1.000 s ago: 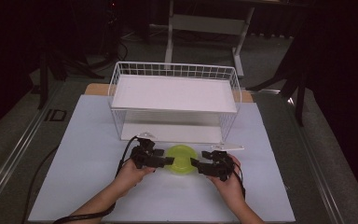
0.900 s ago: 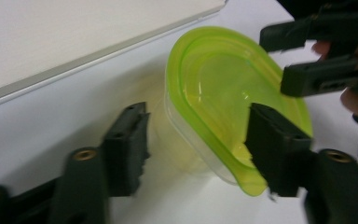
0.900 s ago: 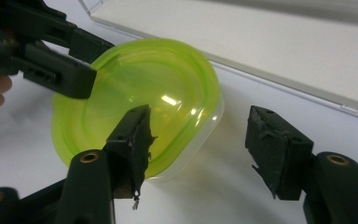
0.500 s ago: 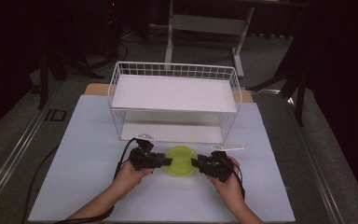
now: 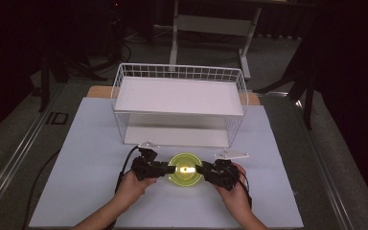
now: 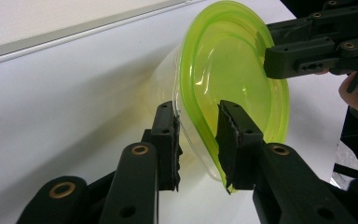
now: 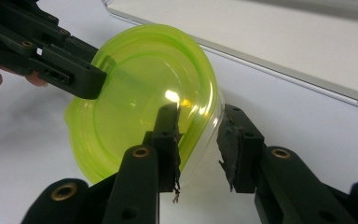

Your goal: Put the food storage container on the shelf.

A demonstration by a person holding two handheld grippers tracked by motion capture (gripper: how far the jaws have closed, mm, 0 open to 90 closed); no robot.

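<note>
A small clear tub with a lime-green lid [image 5: 184, 168] stands on the white table top, in front of the wire rack. My left gripper [image 5: 170, 168] meets its left side and my right gripper [image 5: 200, 169] its right side. In the left gripper view the jaws [image 6: 198, 135] straddle the lid's rim [image 6: 233, 70], open, with a gap at the left pad [image 6: 170, 140]. The right gripper's jaws [image 7: 198, 135] also straddle the rim [image 7: 135, 93]; one pad lies on the lid, and the other pad [image 7: 230, 144] stands clear of the tub's wall.
A white wire rack [image 5: 179, 96] with two shelves stands just behind the tub. White sheet [image 5: 86, 143] stretches left, right and toward the near edge. Cables trail from both grippers along the forearms.
Both grippers stay at the tub's two sides. Hands and tub sit very slightly nearer the person than a second ago.
</note>
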